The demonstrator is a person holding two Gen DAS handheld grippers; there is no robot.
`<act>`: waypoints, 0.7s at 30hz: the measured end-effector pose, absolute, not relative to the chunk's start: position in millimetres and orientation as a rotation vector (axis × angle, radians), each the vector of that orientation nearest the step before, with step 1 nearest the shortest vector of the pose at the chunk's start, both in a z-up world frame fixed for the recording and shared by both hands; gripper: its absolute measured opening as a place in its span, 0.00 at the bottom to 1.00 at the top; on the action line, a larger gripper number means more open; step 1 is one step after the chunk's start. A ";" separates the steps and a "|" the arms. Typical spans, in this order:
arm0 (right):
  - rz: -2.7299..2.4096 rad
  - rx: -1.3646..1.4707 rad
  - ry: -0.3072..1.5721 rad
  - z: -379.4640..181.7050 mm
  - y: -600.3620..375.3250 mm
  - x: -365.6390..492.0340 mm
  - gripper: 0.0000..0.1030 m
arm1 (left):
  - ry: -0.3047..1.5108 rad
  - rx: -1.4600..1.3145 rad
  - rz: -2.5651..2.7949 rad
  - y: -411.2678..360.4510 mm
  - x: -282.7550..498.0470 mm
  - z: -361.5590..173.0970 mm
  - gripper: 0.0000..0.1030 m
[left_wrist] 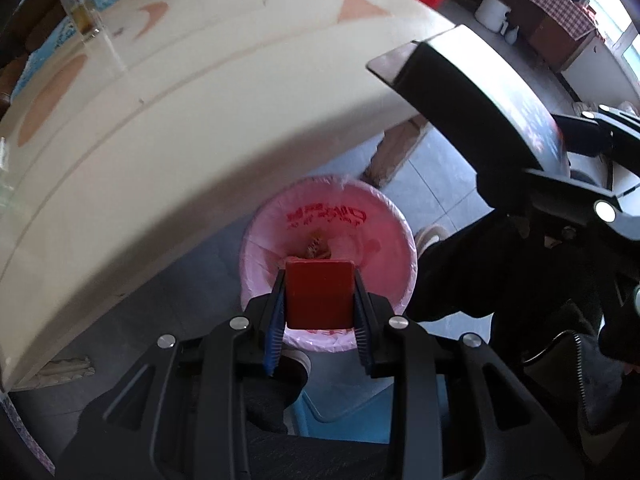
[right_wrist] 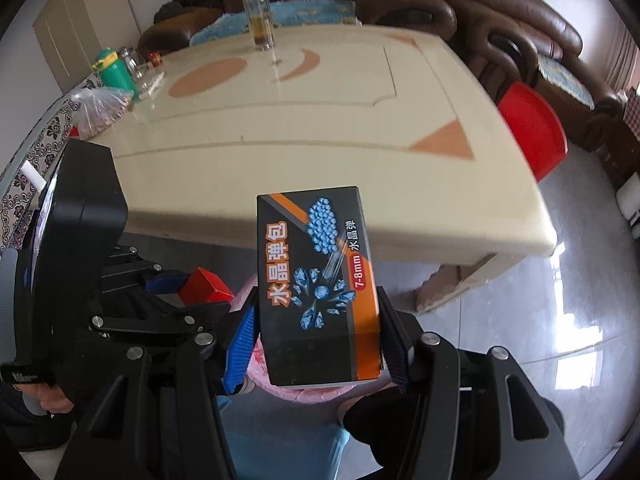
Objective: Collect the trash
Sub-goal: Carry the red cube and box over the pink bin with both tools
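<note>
My left gripper (left_wrist: 319, 308) is shut on a small red box (left_wrist: 319, 294) and holds it right above a round bin lined with a pink bag (left_wrist: 384, 216) on the floor beside the table. Some trash lies in the bin's bottom. My right gripper (right_wrist: 318, 340) is shut on a black-and-orange box with blue crystal pictures (right_wrist: 320, 284), held over the same pink bin (right_wrist: 256, 364), which shows only in slivers under the box. The left gripper with the red box (right_wrist: 206, 288) appears at the left of the right wrist view.
A cream table (right_wrist: 280, 120) with orange shapes carries a glass jar (right_wrist: 258, 14), a green bottle (right_wrist: 114, 72) and a plastic bag (right_wrist: 98, 110). A red stool (right_wrist: 532, 128) stands at the table's right. A brown sofa (right_wrist: 420, 0) runs behind. A blue stool (left_wrist: 344, 408) is below.
</note>
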State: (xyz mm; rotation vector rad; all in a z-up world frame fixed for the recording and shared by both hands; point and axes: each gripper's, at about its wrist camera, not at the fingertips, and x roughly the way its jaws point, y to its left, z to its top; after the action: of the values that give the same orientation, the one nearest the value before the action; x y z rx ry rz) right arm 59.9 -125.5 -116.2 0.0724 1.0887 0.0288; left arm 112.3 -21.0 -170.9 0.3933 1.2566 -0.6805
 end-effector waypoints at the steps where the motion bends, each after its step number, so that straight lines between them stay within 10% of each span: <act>1: 0.028 0.073 1.098 -121.5 -126.0 60.3 0.52 | 1.269 0.395 -0.682 -22.7 111.5 -178.7 0.29; 21: 0.030 0.148 1.350 -249.3 -141.6 85.3 0.52 | 1.470 0.413 -0.688 -40.1 111.2 -294.1 0.29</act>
State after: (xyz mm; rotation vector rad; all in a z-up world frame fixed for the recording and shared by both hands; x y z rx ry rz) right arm 85.3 -141.6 -249.3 0.1478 1.3503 0.0302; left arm 111.2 -40.1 -294.1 0.4133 1.4696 -0.6883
